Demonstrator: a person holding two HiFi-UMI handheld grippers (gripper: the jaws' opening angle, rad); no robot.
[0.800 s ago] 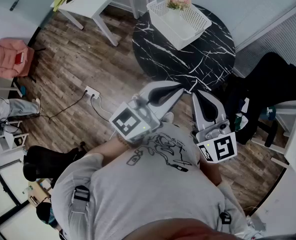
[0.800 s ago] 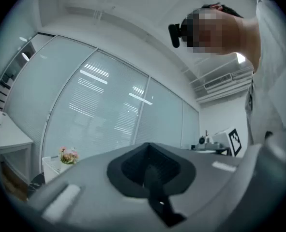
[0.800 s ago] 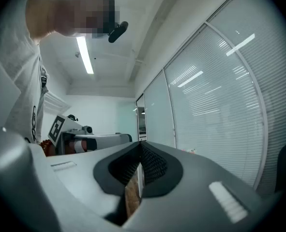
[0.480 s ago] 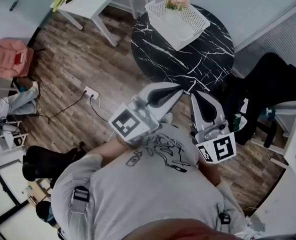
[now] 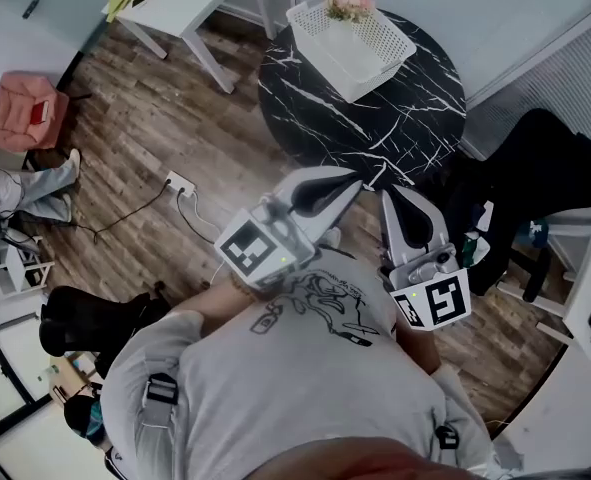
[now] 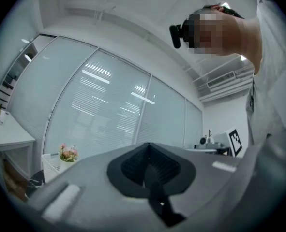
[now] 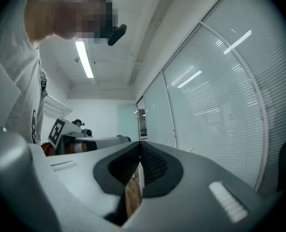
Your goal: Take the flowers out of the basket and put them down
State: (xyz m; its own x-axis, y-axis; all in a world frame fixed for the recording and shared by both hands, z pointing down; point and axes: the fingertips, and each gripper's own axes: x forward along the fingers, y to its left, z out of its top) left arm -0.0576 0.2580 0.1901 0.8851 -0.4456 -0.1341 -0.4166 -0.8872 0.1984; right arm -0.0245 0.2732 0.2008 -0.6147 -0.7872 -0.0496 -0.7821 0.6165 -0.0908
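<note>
Left gripper (image 6: 148,153): the jaws are sitting fully closed, the dark ribbed pads are meeting along one seam, and nothing is lying between them. Right gripper (image 7: 140,149): the jaws are likewise resting together and carrying nothing. Only a sliver of wood floor is showing through the gap below the pads.

From the head view, the person is holding both grippers close in front of the chest and pointing them roughly level toward the round table (image 5: 375,133). This looks like a carrying pose for an approach, not a reach. Neither one is touching anything, and the jaws will need to open before any grasp.

The flowers (image 5: 350,0) are a small pink bunch standing upright in the far corner of the white basket (image 5: 387,70). The corner walls are probably what is propping the bunch up. The basket is sitting on the far part of the black, white-veined table, well apart from both grippers. The left gripper view is also catching the flowers above the basket rim, low at its left edge. Judged from this layout, the task is not yet under way.

Writing: each marker cube (image 5: 258,251) is showing a black-and-white square pattern with no letters. The shirt (image 5: 325,313) is carrying a line drawing, and any lettering in it is too small to read. No brand or label is showing on the basket.
</note>
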